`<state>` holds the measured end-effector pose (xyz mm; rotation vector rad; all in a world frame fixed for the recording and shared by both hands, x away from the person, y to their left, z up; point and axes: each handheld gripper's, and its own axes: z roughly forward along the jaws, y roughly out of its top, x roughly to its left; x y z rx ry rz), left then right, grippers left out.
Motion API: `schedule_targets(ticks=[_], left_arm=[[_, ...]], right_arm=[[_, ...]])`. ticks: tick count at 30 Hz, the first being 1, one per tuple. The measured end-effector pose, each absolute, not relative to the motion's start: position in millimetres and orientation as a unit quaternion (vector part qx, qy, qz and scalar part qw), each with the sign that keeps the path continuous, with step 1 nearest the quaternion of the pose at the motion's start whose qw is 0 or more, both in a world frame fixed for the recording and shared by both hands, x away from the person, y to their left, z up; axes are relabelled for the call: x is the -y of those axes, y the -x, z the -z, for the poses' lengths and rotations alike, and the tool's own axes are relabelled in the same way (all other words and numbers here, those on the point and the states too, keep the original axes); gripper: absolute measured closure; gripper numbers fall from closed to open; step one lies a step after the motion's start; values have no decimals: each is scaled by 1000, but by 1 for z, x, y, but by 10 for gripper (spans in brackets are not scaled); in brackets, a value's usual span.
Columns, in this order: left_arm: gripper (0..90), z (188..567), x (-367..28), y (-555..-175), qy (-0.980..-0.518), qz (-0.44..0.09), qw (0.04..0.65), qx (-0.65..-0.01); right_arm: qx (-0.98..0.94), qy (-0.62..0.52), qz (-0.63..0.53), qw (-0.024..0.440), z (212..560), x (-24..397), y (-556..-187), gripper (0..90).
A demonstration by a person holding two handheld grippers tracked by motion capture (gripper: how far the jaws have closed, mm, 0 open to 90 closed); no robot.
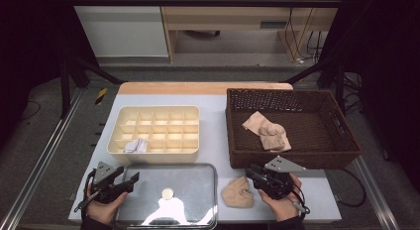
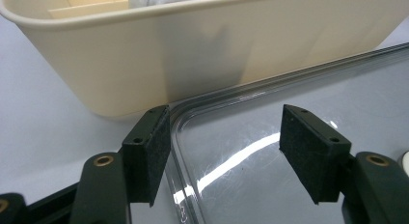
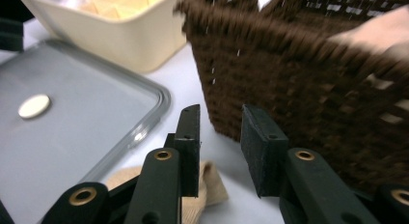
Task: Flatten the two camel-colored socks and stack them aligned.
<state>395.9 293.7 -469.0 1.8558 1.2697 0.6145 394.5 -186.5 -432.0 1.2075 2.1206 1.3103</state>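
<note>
A rolled beige sock [image 1: 237, 193] lies on the table in front of the brown wicker basket [image 1: 292, 163]. My right gripper [image 1: 251, 173] hovers just right of it, open, with nothing between the pads. In the right gripper view that sock [image 3: 212, 183] lies under the left jaw of the gripper [image 3: 219, 147], and the basket wall [image 3: 313, 89] is close ahead. More beige socks [image 1: 267, 131] lie inside the basket. My left gripper [image 1: 131, 180] stands open at the left corner of the clear lid [image 1: 198, 190], its jaws [image 2: 224, 151] straddling the lid's rim [image 2: 337, 89].
A cream divided organizer box [image 1: 153, 153] sits behind the lid, with a grey-white sock [image 1: 134, 145] in a front-left compartment. The lid has a round pale knob [image 1: 168, 194]. The table's front edge is right by both hands.
</note>
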Motion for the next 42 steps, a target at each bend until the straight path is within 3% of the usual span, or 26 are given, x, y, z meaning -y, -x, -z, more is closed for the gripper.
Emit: schedule_targets(ticks=[10,19,42], left_arm=[[346,469,-293,-397,-733,-241,395,-499],[346,469,-293,-397,-733,-242,394,-499],[346,470,-294,-397,-733,-240,395,-499]], right_arm=[[-724,-425,-499,216,392,196,-400,633],[-700,-454,-493,247,363,205,-433,570],[-686,-496,-449,287,345,216,-511,494]])
